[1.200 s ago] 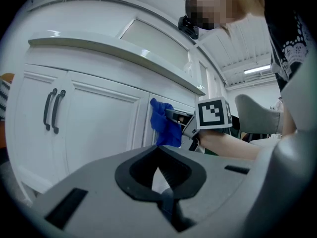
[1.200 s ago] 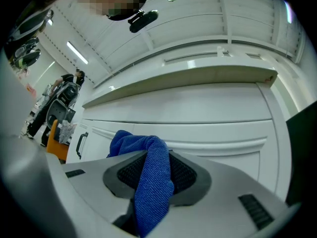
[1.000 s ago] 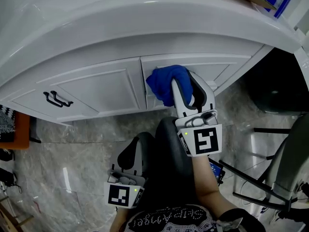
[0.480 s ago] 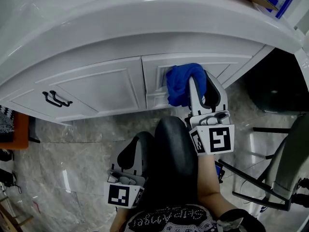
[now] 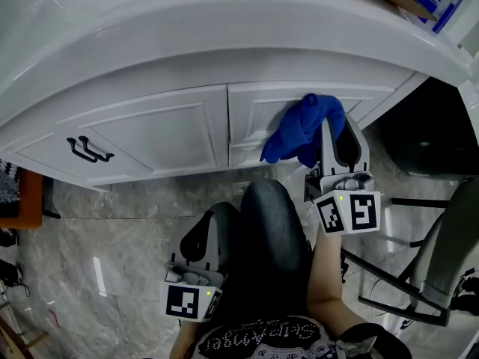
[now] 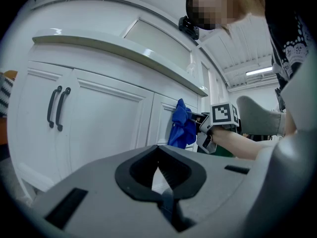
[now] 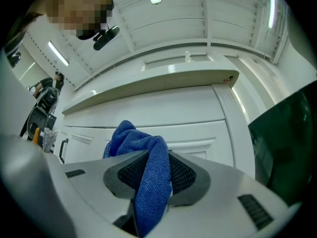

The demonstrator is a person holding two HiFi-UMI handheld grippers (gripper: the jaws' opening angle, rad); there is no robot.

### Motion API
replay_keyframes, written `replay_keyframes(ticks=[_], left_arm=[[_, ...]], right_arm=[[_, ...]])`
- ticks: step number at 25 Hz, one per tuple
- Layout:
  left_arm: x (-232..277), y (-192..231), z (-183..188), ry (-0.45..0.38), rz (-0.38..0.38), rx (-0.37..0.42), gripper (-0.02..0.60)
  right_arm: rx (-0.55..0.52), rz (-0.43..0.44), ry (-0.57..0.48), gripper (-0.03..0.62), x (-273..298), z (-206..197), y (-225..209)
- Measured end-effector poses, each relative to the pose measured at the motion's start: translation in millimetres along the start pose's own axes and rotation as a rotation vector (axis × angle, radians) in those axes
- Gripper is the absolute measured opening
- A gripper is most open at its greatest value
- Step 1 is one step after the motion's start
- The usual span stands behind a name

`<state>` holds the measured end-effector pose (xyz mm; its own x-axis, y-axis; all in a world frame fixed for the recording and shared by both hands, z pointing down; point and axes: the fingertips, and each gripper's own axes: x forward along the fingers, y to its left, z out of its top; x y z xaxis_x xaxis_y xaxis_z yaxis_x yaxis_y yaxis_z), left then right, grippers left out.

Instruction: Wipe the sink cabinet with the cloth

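Right gripper presses cloth on white cabinet above marble floor.

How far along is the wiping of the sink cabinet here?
Done: cannot tell; the white doors show no streaks or dirt. In hand: the right tongs are shut on the blue cloth, held against the right door. The left tongs are shut, empty and low. Remaining: possibly the left door with black handles.
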<state>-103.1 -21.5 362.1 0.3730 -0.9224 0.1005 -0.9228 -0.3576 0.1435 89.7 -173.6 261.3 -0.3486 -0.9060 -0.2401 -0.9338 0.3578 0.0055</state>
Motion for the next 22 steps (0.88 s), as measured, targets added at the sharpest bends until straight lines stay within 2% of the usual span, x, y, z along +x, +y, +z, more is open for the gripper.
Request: replay_keyframes(ticks=[13,22], left_arm=[[-2.9,4.6,-1.7,0.007,-0.011,0.006,0.003],[-1.7,2.4,-2.7,0.001,-0.014,-0.005,0.003]], right_arm=[[-0.016,-0.12,-0.001,0.124,-10.4,4.0,-40.5],[-0.171,-0.293,0.054,0.121,-29.6,-1.1,-97.2]])
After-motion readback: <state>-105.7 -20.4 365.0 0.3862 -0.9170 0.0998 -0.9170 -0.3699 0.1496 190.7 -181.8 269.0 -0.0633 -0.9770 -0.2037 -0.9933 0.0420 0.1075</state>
